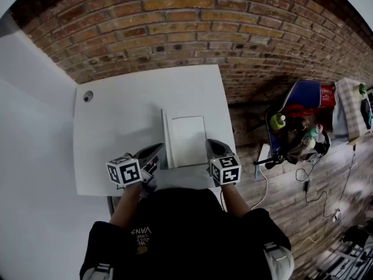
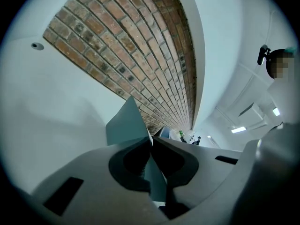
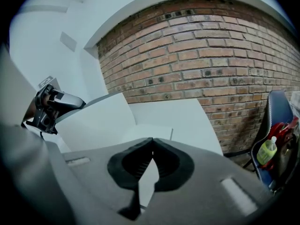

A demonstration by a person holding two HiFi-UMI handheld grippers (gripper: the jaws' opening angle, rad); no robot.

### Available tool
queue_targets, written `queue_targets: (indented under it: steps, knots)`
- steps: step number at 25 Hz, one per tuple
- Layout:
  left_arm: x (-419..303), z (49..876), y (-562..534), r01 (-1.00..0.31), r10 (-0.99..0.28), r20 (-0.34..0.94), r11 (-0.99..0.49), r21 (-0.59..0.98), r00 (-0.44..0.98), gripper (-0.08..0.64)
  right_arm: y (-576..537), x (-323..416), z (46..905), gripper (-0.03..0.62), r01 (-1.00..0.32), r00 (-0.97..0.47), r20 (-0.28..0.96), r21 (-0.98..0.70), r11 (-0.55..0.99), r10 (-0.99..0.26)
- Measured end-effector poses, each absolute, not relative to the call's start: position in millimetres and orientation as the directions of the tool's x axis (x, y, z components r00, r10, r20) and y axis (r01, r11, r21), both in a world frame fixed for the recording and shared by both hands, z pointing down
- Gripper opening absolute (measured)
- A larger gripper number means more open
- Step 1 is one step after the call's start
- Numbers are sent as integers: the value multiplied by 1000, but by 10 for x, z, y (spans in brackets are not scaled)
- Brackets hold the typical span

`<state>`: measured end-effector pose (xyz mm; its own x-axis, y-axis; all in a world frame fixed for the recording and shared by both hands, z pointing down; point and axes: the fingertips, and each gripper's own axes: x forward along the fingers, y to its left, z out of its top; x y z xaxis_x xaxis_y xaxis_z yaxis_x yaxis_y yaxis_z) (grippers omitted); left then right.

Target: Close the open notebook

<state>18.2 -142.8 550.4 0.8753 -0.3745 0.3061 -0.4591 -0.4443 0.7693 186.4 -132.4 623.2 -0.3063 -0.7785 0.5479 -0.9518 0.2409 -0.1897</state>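
Note:
The notebook (image 1: 189, 140) lies open on the white table (image 1: 116, 121), its right white page flat. Its left cover (image 1: 165, 137) stands lifted, nearly on edge. My left gripper (image 1: 156, 150) is shut on that cover. In the left gripper view the grey-green sheet (image 2: 125, 123) runs between the closed jaws of the left gripper (image 2: 151, 142). My right gripper (image 1: 213, 146) hovers at the notebook's right near corner, and its jaws meet with nothing seen between them (image 3: 152, 140). The right gripper view shows the raised cover (image 3: 96, 118), the flat page (image 3: 147, 131) and the left gripper (image 3: 54, 104).
A cable hole (image 1: 87, 96) sits at the table's far left corner. A brick wall (image 1: 192, 22) runs behind the table. To the right, on the wooden floor, a blue chair (image 1: 303, 95) holds a green bottle (image 1: 278, 121) and clutter, with cables (image 1: 309, 185) nearby.

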Motion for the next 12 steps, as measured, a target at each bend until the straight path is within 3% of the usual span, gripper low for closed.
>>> queue_targets:
  steps: [12]
  knots:
    - [441,5486,-1389,-412,-327,278,-478,776,903,32,-1204,2057,6247,-2,-964,-265,551,-185,194,-791]
